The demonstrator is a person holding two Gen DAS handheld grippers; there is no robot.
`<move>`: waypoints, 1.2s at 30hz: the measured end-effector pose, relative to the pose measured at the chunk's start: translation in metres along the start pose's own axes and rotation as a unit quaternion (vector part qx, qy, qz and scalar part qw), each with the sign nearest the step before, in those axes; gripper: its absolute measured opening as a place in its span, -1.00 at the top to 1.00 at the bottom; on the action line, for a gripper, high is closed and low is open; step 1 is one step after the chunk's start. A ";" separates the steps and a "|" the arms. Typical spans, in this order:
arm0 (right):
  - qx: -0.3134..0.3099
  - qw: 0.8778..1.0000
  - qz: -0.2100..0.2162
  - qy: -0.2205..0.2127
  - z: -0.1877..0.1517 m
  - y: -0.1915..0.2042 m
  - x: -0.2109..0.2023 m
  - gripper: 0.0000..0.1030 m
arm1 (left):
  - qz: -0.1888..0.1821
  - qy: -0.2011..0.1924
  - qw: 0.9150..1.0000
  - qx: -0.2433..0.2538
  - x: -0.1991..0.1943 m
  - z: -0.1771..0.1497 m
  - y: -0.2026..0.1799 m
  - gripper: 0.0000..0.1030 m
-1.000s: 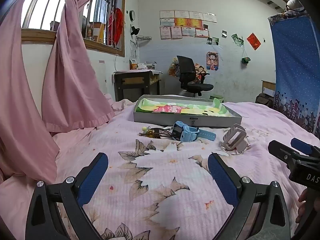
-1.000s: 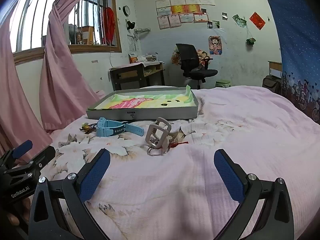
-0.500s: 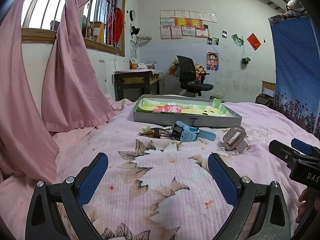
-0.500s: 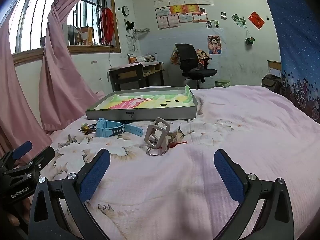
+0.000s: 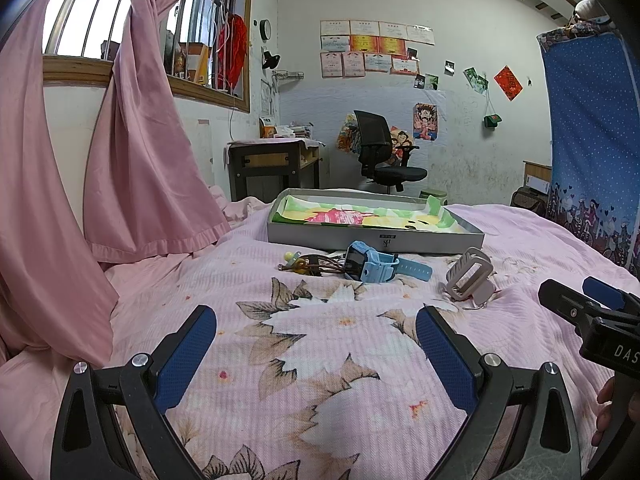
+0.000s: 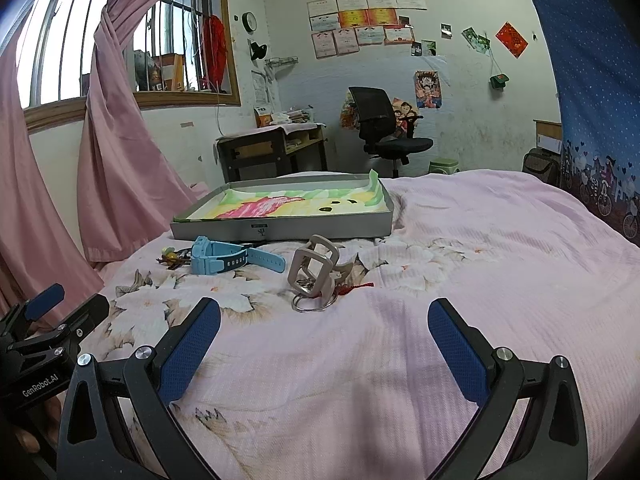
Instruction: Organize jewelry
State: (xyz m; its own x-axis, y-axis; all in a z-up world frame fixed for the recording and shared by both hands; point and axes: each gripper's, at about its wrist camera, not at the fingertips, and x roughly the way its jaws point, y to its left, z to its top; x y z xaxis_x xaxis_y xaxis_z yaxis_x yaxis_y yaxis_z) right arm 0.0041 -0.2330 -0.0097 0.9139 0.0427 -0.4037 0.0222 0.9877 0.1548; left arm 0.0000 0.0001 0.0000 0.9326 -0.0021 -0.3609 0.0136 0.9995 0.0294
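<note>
Pink floral bedspread (image 5: pixel 320 360) lies bare under both grippers, leaving open room ahead. Left gripper (image 5: pixel 316 344) and right gripper (image 6: pixel 324 340) hover with jaws spread wide, holding nothing. At twelve o'clock sits a grey tray (image 5: pixel 376 236); just before its near edge lie a beaded bracelet (image 5: pixel 308 266), a blue watch (image 5: pixel 380 266) and a beige clasp (image 6: pixel 316 270) on a key ring (image 6: pixel 312 304).

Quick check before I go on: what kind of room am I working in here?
Most likely a bedroom in a home. The work surface is a bed with a pink floral bedspread, pink curtains hang at a barred window, and a desk with an office chair stands behind.
</note>
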 end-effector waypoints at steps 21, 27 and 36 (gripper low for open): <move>0.002 1.000 -0.001 0.000 0.001 0.000 0.000 -0.98 | 0.000 0.000 1.000 0.000 0.000 0.000 0.000 -0.95; 0.002 1.000 0.000 0.000 0.001 -0.001 0.000 -0.98 | 0.000 0.001 1.000 0.000 0.000 0.000 0.000 -0.95; 0.002 1.000 0.000 0.000 0.002 0.000 -0.001 -0.98 | 0.000 0.001 1.000 0.000 0.000 0.000 0.000 -0.95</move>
State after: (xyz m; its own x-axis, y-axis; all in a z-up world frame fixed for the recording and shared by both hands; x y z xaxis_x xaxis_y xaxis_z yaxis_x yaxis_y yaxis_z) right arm 0.0042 -0.2338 -0.0081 0.9136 0.0421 -0.4045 0.0242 0.9873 0.1573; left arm 0.0001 0.0001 -0.0001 0.9321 -0.0018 -0.3623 0.0132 0.9995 0.0290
